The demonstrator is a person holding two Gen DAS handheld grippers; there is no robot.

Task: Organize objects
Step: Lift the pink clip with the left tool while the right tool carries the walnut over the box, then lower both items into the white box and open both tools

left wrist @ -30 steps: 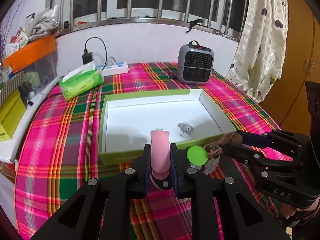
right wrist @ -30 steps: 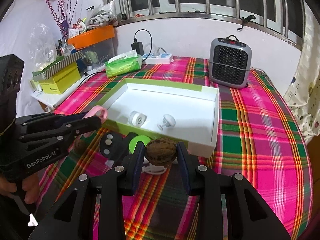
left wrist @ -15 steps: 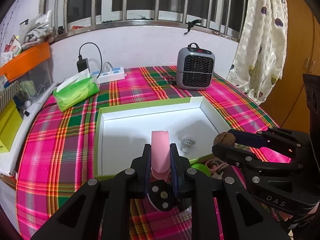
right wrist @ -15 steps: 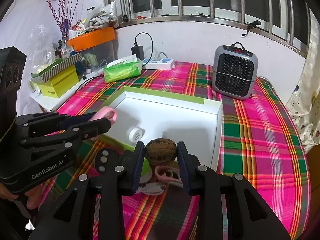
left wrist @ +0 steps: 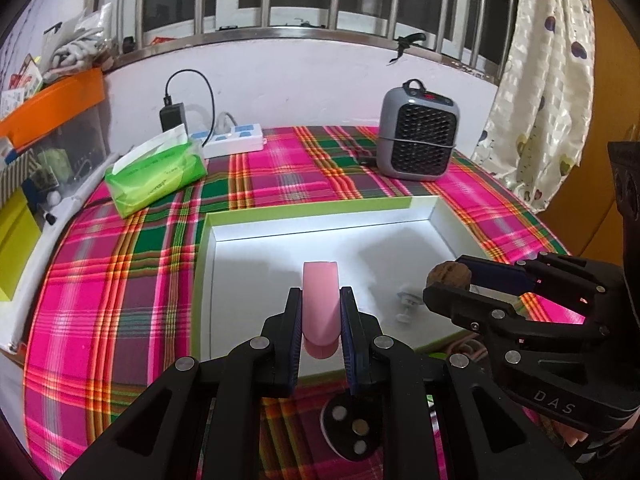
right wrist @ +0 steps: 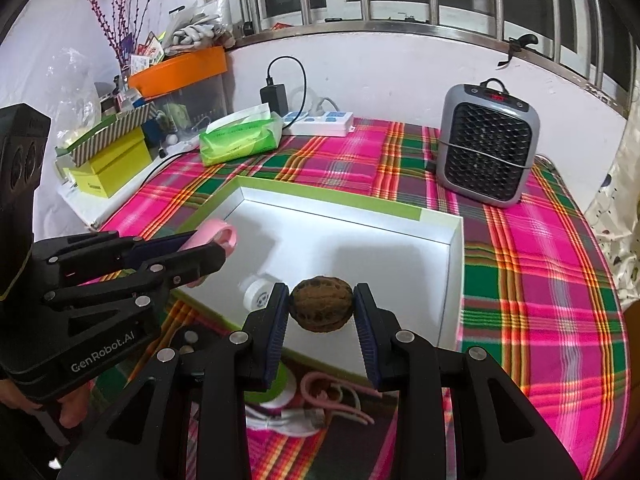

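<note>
Clamping: left tongs (left wrist: 320, 312) on pink ring (left wrist: 321, 312); right tongs (right wrist: 322, 308) on wrinkled brown walnut (right wrist: 322, 309).

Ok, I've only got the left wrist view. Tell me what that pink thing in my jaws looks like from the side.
Observer: From the right wrist view the pink piece is a loop, open through its middle, clamped in the left gripper over the near left corner of the white box.
Operator: Now give me the inside of the box; I only make out a small white peg thing.
Observer: A round white cap-like piece lies on the box floor near the front wall, just left of the walnut.
Operator: Report what's on the cloth in front of the box.
Observer: A white cable and pink looped bands lie beneath the right gripper, beside a green disc.
</note>
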